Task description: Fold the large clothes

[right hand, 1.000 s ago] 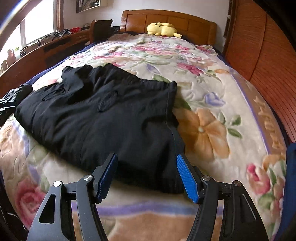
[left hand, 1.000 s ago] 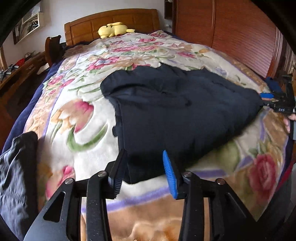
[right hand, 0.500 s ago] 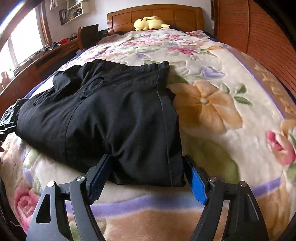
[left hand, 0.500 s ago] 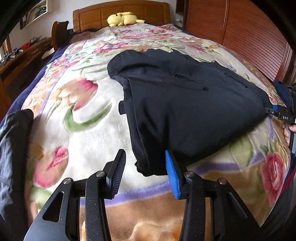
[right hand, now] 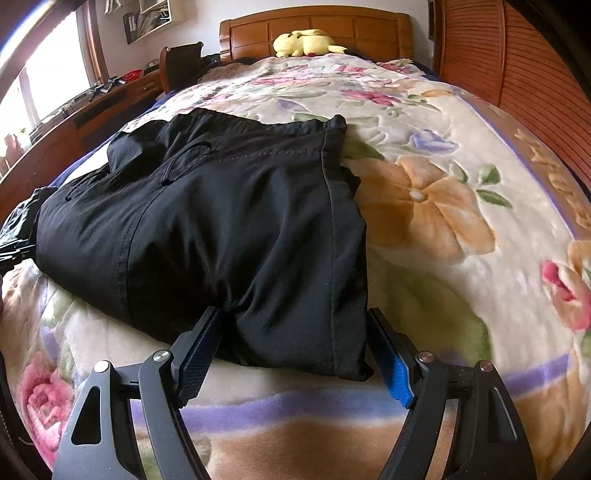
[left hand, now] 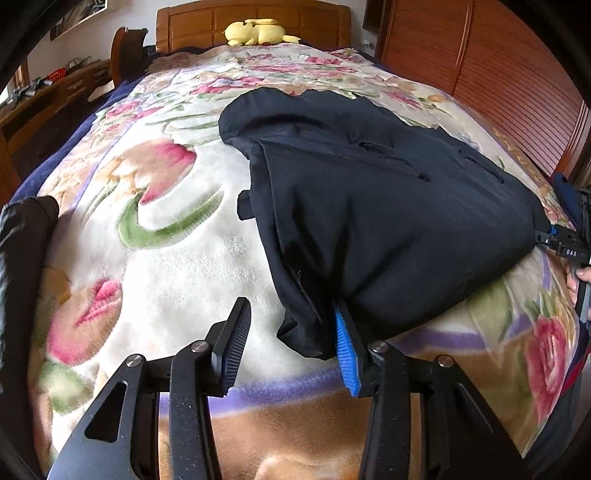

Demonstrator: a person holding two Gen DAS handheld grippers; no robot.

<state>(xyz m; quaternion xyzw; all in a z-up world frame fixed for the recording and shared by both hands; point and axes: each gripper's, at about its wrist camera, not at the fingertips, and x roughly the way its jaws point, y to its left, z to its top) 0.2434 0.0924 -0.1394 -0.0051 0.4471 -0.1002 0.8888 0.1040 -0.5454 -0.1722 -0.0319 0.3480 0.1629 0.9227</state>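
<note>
A large black garment [left hand: 369, 206] lies folded across the floral blanket [left hand: 177, 258] on the bed; it also shows in the right wrist view [right hand: 229, 229]. My left gripper [left hand: 291, 343] is open at the garment's near left corner, with that corner between the jaws and the blue pad [left hand: 345, 354] against the cloth. My right gripper [right hand: 295, 354] is open wide, its jaws either side of the garment's near right corner. The right gripper also shows at the far right of the left wrist view [left hand: 561, 240].
A second dark garment [left hand: 18, 258] lies at the bed's left edge. A yellow plush toy [right hand: 306, 42] sits by the wooden headboard [right hand: 314, 26]. A wooden slatted wall [left hand: 509, 81] runs along the right. A desk [right hand: 92, 107] stands on the left.
Both grippers have moved forward and down onto the garment's near corners. The cloth now sits between each pair of open jaws, where before they hovered short of it.
</note>
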